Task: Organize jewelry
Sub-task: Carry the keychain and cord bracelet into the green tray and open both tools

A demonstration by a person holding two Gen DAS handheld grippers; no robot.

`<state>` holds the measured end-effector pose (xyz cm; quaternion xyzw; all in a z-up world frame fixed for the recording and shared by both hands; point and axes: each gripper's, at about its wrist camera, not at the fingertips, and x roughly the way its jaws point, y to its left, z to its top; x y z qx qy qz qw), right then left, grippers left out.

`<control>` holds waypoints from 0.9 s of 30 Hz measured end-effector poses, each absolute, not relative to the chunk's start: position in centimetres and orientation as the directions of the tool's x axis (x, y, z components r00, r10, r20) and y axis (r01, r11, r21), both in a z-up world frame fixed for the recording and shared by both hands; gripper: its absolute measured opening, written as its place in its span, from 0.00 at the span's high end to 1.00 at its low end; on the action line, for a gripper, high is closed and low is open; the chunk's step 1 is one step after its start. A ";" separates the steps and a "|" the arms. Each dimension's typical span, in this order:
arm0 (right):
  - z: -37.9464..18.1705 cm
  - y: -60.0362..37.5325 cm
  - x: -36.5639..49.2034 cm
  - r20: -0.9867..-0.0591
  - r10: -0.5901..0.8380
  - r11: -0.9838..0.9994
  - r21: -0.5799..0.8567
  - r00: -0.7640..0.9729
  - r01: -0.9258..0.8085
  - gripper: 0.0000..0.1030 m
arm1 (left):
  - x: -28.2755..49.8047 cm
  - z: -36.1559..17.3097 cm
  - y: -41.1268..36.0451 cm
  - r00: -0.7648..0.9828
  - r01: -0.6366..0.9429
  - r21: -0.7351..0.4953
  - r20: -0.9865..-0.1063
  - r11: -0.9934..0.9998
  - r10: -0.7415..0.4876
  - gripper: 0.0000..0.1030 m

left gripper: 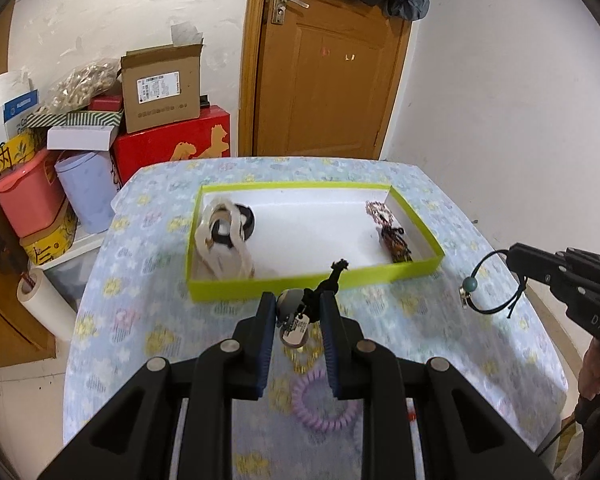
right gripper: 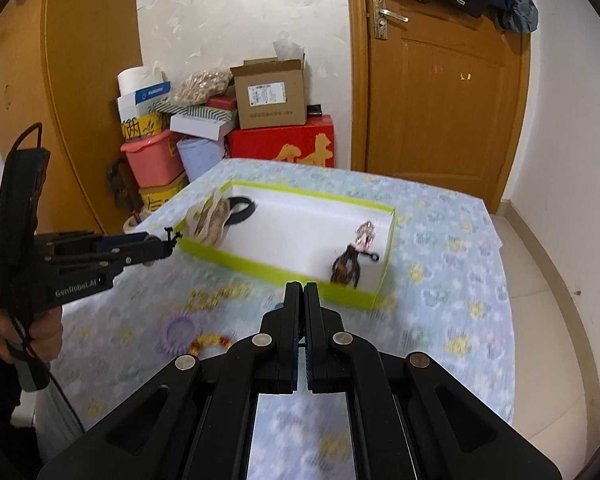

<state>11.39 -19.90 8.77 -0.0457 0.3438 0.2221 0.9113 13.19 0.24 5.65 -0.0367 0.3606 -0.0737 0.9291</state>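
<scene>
My left gripper [left gripper: 297,303] is shut on a black cord pendant [left gripper: 294,320] with a grey bead and a silver tag, lifted above the table just in front of the green tray [left gripper: 312,280]. In the right wrist view the left gripper [right gripper: 169,243] sits by the tray's [right gripper: 260,268] left front corner. My right gripper [right gripper: 303,286] is shut. The left wrist view shows the right gripper [left gripper: 514,253] gripping a black cord bracelet [left gripper: 484,284] with a teal bead, hanging right of the tray. The tray holds a white strap and black ring [left gripper: 224,232] at the left and a brown beaded piece [left gripper: 396,244] at the right.
A purple spiral hair tie [left gripper: 324,404], a gold chain [right gripper: 216,296] and a red and yellow bead bracelet [right gripper: 212,342] lie on the flowered tablecloth near me. Boxes and tubs [left gripper: 60,168] are stacked beyond the table's left edge. A wooden door [left gripper: 324,80] stands behind.
</scene>
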 end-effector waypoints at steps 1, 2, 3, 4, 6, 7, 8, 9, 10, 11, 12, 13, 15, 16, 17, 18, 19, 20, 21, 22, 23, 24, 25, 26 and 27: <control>8.9 -19.9 11.9 -0.645 0.375 0.897 0.071 0.666 -0.436 0.99 | 13.7 5.8 0.2 0.730 0.109 -0.116 -0.664 0.987 -0.159 0.77; 9.0 -19.8 12.5 -0.643 0.375 0.897 0.072 0.667 -0.435 0.98 | 14.4 5.9 0.1 0.731 0.110 -0.113 -0.664 0.987 -0.157 0.77; 9.1 -19.8 13.2 -0.642 0.375 0.898 0.073 0.669 -0.434 0.98 | 15.0 6.0 0.1 0.730 0.111 -0.112 -0.665 0.988 -0.157 0.77; 9.1 -19.8 14.0 -0.641 0.376 0.899 0.075 0.669 -0.432 0.98 | 15.6 6.2 0.0 0.730 0.111 -0.109 -0.665 0.988 -0.155 0.77; 9.1 -19.9 15.3 -0.641 0.379 0.899 0.085 0.667 -0.430 0.98 | 17.0 6.3 -0.1 0.730 0.110 -0.100 -0.667 0.989 -0.148 0.77; 9.0 -19.9 16.2 -0.644 0.379 0.900 0.091 0.665 -0.426 0.98 | 17.8 6.3 -0.2 0.729 0.109 -0.097 -0.669 0.989 -0.146 0.77; 8.8 -19.9 16.8 -0.645 0.378 0.901 0.094 0.663 -0.423 0.98 | 18.6 6.3 -0.3 0.726 0.105 -0.095 -0.673 0.990 -0.142 0.77; 8.6 -19.8 17.7 -0.648 0.378 0.902 0.096 0.662 -0.420 0.98 | 19.3 6.2 -0.3 0.723 0.103 -0.094 -0.676 0.990 -0.139 0.77; 8.4 -19.8 18.3 -0.650 0.377 0.903 0.098 0.660 -0.418 0.98 | 20.2 6.0 -0.4 0.720 0.100 -0.091 -0.681 0.991 -0.135 0.77; 8.2 -19.7 19.2 -0.655 0.373 0.904 0.099 0.657 -0.415 0.98 | 20.8 5.9 -0.5 0.717 0.098 -0.088 -0.684 0.991 -0.132 0.77; 7.9 -19.6 20.2 -0.661 0.370 0.905 0.098 0.653 -0.414 0.98 | 21.6 5.8 -0.6 0.715 0.096 -0.083 -0.688 0.992 -0.127 0.77; 7.6 -19.6 21.1 -0.666 0.370 0.905 0.099 0.648 -0.415 0.98 | 22.3 5.6 -0.7 0.712 0.095 -0.079 -0.691 0.992 -0.123 0.77; 7.1 -19.4 22.4 -0.674 0.367 0.904 0.097 0.641 -0.416 0.98 | 23.7 5.2 -0.9 0.704 0.090 -0.075 -0.700 0.993 -0.117 0.77; 6.7 -19.2 23.3 -0.681 0.363 0.904 0.093 0.636 -0.416 0.98 | 24.3 5.0 -1.0 0.701 0.089 -0.074 -0.704 0.993 -0.115 0.77; 6.4 -19.1 24.0 -0.685 0.360 0.905 0.092 0.633 -0.416 0.98 | 24.8 4.7 -1.0 0.698 0.086 -0.070 -0.707 0.994 -0.110 0.77; 6.1 -19.0 24.6 -0.689 0.359 0.905 0.092 0.630 -0.415 0.98 | 25.5 4.5 -1.1 0.695 0.083 -0.066 -0.711 0.994 -0.105 0.77; 5.7 -18.9 25.4 -0.693 0.359 0.905 0.094 0.625 -0.415 0.98 | 25.9 4.3 -1.2 0.693 0.081 -0.063 -0.714 0.995 -0.102 0.77; 5.4 -18.9 26.0 -0.696 0.358 0.905 0.096 0.622 -0.414 0.99 | 26.5 4.1 -1.3 0.690 0.080 -0.059 -0.718 0.995 -0.098 0.77; 4.9 -18.9 26.8 -0.702 0.357 0.906 0.099 0.616 -0.411 0.98 | 26.9 3.9 -1.3 0.687 0.077 -0.055 -0.720 0.995 -0.093 0.77; 4.6 -18.8 27.3 -0.706 0.356 0.907 0.102 0.612 -0.409 0.98 | 27.3 3.6 -1.4 0.685 0.075 -0.051 -0.724 0.996 -0.088 0.77; 4.1 -18.8 28.0 -0.713 0.352 0.909 0.106 0.606 -0.403 0.98 | 27.7 3.4 -1.4 0.681 0.071 -0.049 -0.728 0.996 -0.084 0.77; 3.8 -18.8 28.6 -0.719 0.349 0.911 0.108 0.601 -0.399 0.98 | 28.2 3.1 -1.4 0.676 0.066 -0.047 -0.733 0.997 -0.079 0.77; 3.3 -18.9 29.1 -0.726 0.344 0.913 0.111 0.595 -0.393 0.98 | 28.6 2.8 -1.4 0.671 0.061 -0.044 -0.737 0.997 -0.074 0.77; 2.9 -18.9 29.5 -0.732 0.340 0.915 0.113 0.591 -0.387 0.98 | 29.0 2.5 -1.4 0.667 0.056 -0.039 -0.742 0.998 -0.066 0.77; 2.5 -19.1 29.9 -0.737 0.334 0.918 0.115 0.587 -0.379 0.98 | 29.3 2.2 -1.5 0.663 0.053 -0.035 -0.746 0.998 -0.061 0.77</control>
